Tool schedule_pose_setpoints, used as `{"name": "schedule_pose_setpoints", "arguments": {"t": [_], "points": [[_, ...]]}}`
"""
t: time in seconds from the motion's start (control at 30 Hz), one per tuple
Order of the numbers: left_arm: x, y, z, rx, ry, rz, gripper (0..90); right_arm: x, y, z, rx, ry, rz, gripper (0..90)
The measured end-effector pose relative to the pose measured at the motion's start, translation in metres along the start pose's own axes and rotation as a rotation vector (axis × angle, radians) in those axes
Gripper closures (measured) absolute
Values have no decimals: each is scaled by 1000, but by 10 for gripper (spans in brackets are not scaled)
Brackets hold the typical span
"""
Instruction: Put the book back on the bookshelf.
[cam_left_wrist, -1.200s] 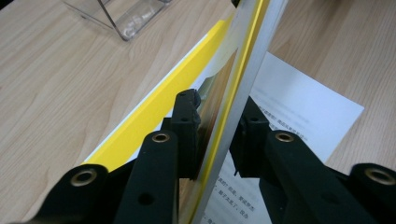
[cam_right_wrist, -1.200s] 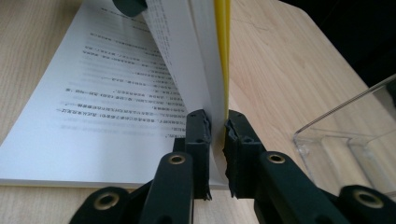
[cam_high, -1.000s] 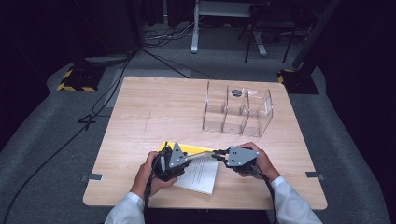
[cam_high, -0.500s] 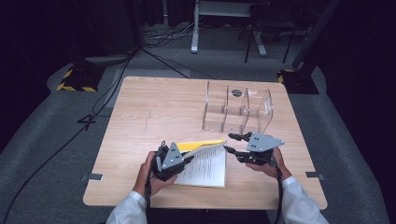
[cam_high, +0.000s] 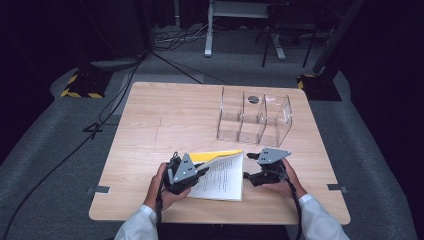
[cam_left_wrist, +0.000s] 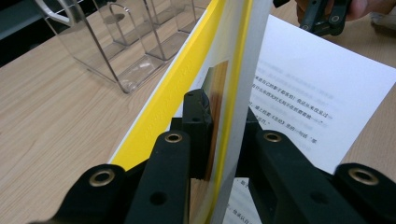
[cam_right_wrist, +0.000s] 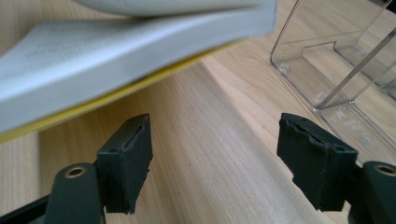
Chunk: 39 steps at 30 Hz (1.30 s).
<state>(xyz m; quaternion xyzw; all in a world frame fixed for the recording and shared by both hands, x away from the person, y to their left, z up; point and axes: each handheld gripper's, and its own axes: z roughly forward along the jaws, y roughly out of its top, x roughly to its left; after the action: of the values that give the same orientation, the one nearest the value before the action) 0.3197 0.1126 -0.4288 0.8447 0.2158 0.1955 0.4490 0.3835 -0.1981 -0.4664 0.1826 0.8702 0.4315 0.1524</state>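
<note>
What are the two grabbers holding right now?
The left gripper pinches the book's yellow cover, lifted off its pages. The right gripper is open, holding nothing.

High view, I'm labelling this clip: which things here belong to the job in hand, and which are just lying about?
In the job:
- book, yellow cover lifted
- left gripper, shut on the cover and some pages
- right gripper, jaws just opened, nothing between them

Lying about:
- clear organizer, apart from the book
- table
- cables on the floor
</note>
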Motion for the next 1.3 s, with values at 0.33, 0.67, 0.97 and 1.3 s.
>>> {"name": "schedule_pose_setpoints", "arguments": {"t": [0.33,0.67,0.97,1.3], "points": [[-5,14,9,-81,-70,-23,809,-4,20,-35,-148,-67,20,276],[-7,28,16,-181,-89,-43,817,-4,60,-68,-250,-168,15,332],[2,14,-5,-211,-68,-103,802,18,83,-55,-242,-107,-51,321],[6,-2,-37,-213,-37,-119,699,52,101,-17,-223,-49,-122,296]]}}
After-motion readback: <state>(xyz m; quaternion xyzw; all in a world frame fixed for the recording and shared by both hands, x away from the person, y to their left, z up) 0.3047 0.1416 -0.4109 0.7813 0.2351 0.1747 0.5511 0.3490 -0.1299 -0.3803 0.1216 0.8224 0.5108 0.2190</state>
